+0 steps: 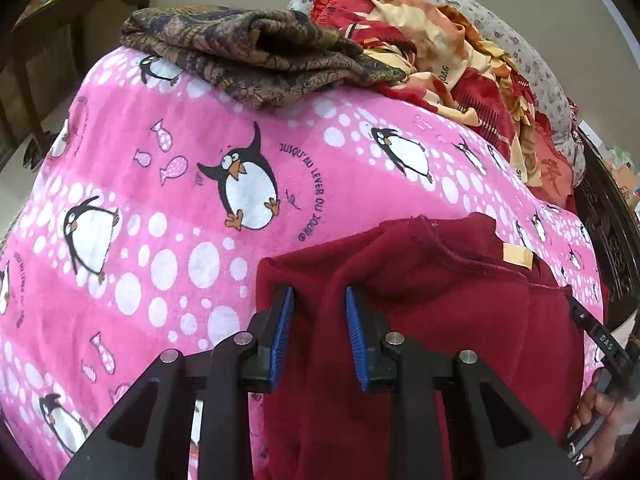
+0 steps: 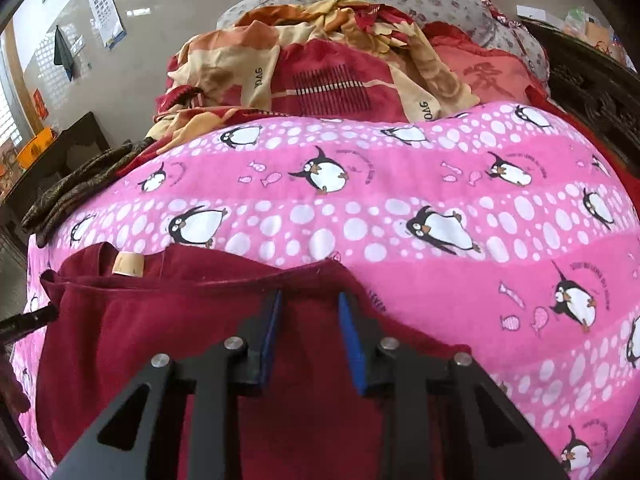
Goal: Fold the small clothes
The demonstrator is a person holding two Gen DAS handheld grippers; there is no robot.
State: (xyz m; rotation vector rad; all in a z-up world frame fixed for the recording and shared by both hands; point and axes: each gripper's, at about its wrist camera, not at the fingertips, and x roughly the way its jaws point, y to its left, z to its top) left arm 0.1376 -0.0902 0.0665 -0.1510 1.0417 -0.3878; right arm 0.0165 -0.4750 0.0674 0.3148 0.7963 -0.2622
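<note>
Maroon fleece garment (image 1: 460,320) spread at the lower centre of both frames on the pink penguin blanket (image 1: 160,200), tan neck label (image 1: 518,258) turned up. Left gripper (image 1: 320,312) with jaws parted around a raised ridge of the fleece, not yet pinched shut. Right gripper (image 2: 310,320) likewise parted, hovering low above the opposite side.

Risks, as judgement: closing too deep and catching the blanket beneath; uneven lift skewing the fold; dragging toward the brown folded cloth (image 1: 256,56) at upper centre, or the red-and-cream bedding (image 2: 320,80).
</note>
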